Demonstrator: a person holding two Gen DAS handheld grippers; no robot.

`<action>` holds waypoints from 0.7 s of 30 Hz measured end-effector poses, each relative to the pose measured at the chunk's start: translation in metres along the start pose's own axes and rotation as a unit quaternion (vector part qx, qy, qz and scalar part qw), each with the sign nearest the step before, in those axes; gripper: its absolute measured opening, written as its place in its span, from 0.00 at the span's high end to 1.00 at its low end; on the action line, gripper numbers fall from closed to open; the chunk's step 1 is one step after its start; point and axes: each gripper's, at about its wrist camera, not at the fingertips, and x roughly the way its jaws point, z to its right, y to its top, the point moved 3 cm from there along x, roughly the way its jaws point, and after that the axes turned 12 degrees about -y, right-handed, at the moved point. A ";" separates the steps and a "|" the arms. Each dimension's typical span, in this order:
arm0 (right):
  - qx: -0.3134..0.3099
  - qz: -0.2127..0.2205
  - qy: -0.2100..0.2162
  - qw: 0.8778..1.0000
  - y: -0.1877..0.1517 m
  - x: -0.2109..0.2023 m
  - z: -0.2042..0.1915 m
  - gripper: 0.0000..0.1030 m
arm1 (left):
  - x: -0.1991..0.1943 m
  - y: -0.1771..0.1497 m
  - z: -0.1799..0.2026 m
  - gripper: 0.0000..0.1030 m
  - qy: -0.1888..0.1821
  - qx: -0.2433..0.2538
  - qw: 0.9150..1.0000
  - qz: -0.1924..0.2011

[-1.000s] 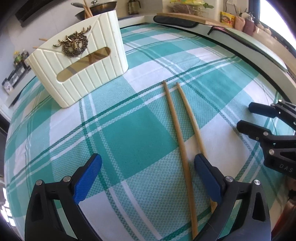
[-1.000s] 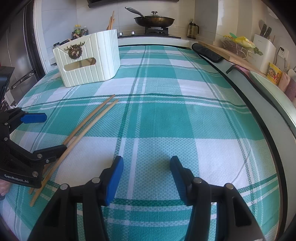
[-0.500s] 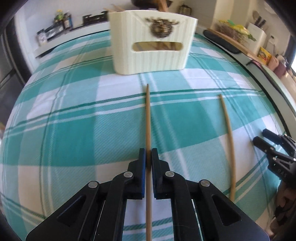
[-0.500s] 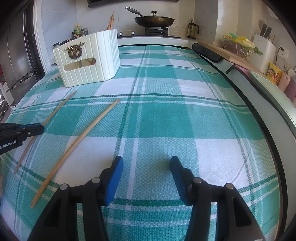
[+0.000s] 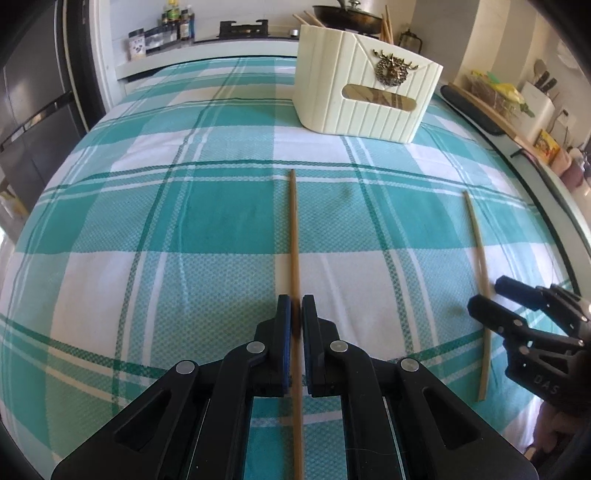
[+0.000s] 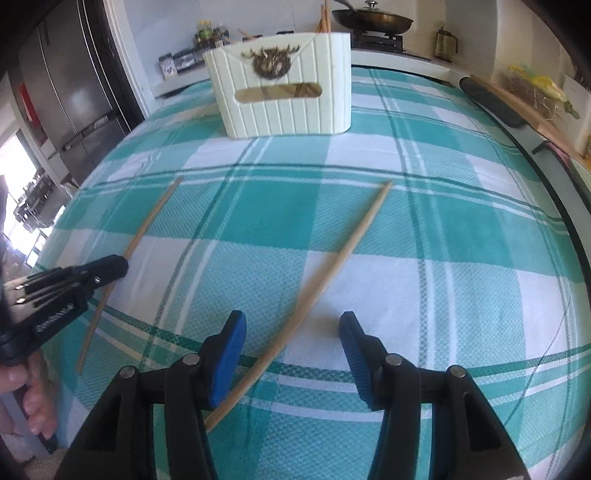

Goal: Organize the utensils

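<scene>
My left gripper [image 5: 295, 308] is shut on a wooden chopstick [image 5: 293, 236] that points ahead toward a cream ribbed holder [image 5: 364, 101] with a brass deer emblem and chopsticks inside. A second chopstick [image 5: 480, 273] lies on the cloth to the right, between the fingers of my right gripper [image 5: 487, 295]. In the right wrist view my right gripper [image 6: 291, 332] is open with this second chopstick [image 6: 332, 266] lying between its fingers. The left gripper [image 6: 110, 266] shows at the left, holding its chopstick [image 6: 151, 221]. The holder [image 6: 284, 99] stands at the back.
A teal and white checked cloth [image 5: 184, 206] covers the table. A stove with a lidded pan [image 6: 373, 18] is behind the holder. A counter with a knife block [image 5: 535, 99] runs along the right. A fridge [image 6: 70, 92] stands at the left.
My left gripper closed on one chopstick and swung it away from the other. My right gripper has moved left and forward over the second chopstick, still open.
</scene>
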 end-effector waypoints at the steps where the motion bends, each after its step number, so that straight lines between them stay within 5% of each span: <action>1: -0.014 0.008 -0.014 1.000 0.000 0.000 -0.003 0.49 | -0.001 -0.001 0.000 0.95 -0.001 0.001 1.000 0.000; 3: -0.049 0.018 -0.043 0.998 -0.002 -0.001 -0.007 0.78 | -0.002 -0.004 -0.001 0.95 -0.003 0.003 1.000 0.001; 4: -0.061 0.018 -0.052 0.997 -0.003 -0.002 -0.006 0.81 | -0.003 -0.004 -0.002 0.95 -0.004 0.003 1.000 0.002; 15: 0.020 -0.005 -0.160 0.987 -0.028 -0.005 0.109 0.85 | -0.009 -0.005 -0.008 0.91 -0.002 -0.007 1.000 0.005; 17: 0.029 0.002 -0.143 0.989 -0.030 -0.008 0.119 0.80 | -0.009 -0.005 -0.009 0.61 -0.010 -0.003 1.000 0.002; 19: 0.040 0.009 -0.108 0.993 -0.032 -0.010 0.123 0.54 | -0.011 -0.004 -0.009 0.38 -0.020 0.002 1.000 0.006; 20: 0.042 0.017 -0.095 0.994 -0.032 -0.013 0.123 0.43 | -0.012 -0.003 -0.009 0.33 -0.019 0.006 1.000 0.009; 21: 0.039 0.028 -0.084 0.995 -0.031 -0.015 0.122 0.43 | -0.012 -0.002 -0.010 0.33 -0.017 0.011 1.000 0.009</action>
